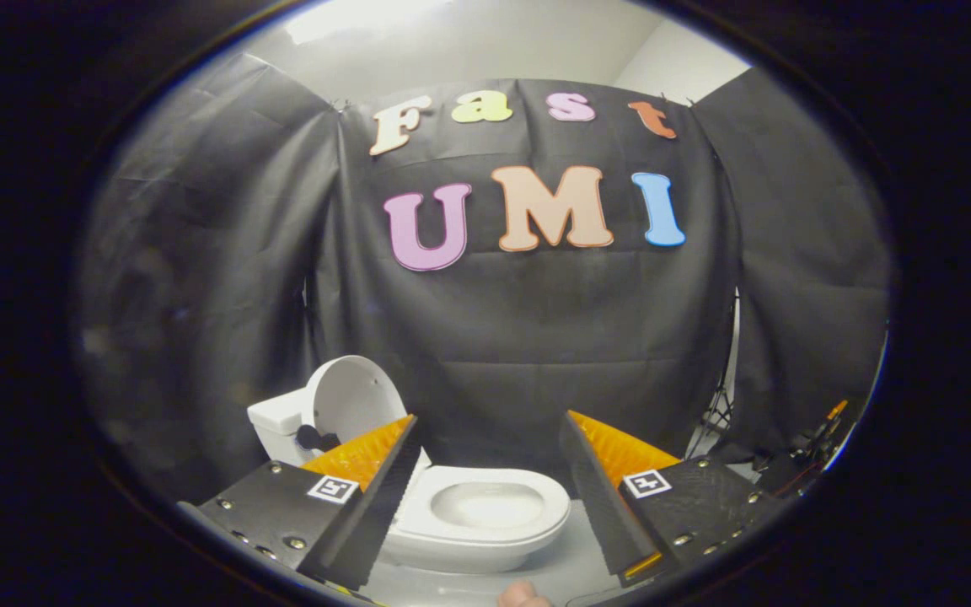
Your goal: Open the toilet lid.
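The small white plastic toilet [477, 514] sits on the grey surface [574, 561] between the jaws, its round white lid [355, 396] already upright against the tank, resting there. The gripper [490, 485] hangs back, jaws wide apart, empty.

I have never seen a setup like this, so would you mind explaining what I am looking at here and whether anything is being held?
This is the view from a camera riding on a hand-held claw; a person carries it, there is no robot arm. The two wedge shapes at the bottom are its fingers, spread apart and holding nothing. Just ahead and between them sits a small white toilet on a pale surface. Its lid already stands upright against the tank, so the bowl is open. Behind is the booth's black cloth wall. A fingertip peeks in below.
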Action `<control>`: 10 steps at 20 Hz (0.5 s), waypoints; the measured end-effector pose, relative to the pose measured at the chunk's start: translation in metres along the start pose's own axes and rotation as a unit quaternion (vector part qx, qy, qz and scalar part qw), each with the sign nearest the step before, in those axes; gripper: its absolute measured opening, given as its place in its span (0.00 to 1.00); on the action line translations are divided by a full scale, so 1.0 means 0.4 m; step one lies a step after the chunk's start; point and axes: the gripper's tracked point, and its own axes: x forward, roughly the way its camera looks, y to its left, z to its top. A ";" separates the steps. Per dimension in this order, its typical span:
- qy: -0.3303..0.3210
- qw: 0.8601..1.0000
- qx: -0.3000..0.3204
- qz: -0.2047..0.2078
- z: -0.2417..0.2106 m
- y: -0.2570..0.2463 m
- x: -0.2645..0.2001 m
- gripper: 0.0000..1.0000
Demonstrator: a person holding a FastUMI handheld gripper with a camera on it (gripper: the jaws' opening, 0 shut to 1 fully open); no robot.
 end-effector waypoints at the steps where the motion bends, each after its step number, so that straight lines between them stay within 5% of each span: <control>1: -0.007 1.000 0.005 0.007 0.007 -0.009 -0.009 0.98; 10: -0.023 0.999 0.039 -0.006 -0.006 -0.124 -0.024 0.98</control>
